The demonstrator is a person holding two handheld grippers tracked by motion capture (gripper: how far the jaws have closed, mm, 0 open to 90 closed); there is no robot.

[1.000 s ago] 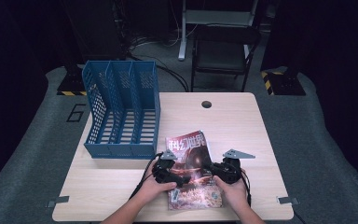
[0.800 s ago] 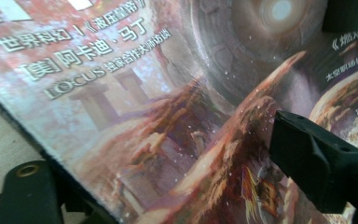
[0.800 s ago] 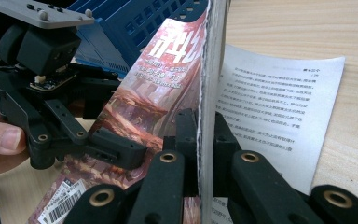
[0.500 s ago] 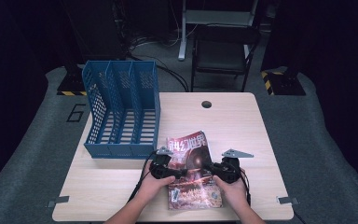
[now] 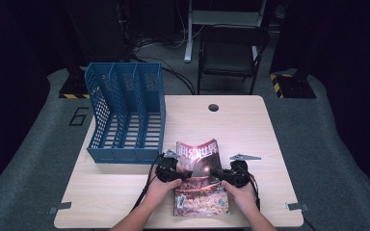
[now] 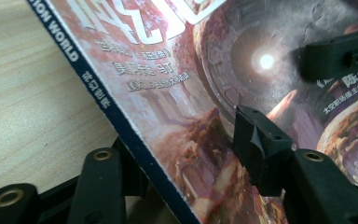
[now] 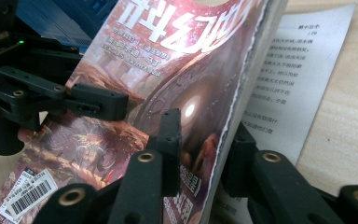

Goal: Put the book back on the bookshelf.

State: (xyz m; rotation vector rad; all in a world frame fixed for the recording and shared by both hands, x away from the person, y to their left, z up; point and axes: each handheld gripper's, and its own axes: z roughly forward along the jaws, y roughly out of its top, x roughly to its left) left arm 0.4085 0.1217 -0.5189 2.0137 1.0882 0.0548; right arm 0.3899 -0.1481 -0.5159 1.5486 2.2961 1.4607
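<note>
Two grippers clamped on one magazine (image 5: 200,180), cover bowed upward.

Left gripper (image 5: 167,169) pinching spine edge; right gripper (image 5: 231,174) pinching cover and pages at fore edge, loose page (image 7: 289,79) beneath lower jaw. Advised: lift level, equal pressure both sides, toward blue file rack (image 5: 125,115) ahead-left.

Blue three-slot file rack (image 5: 125,113) stands on wooden table (image 5: 250,130), left rear. Round cable hole (image 5: 213,107) near far edge. Dark folding chair (image 5: 231,53) behind table, on grey floor mat (image 5: 318,144).
</note>
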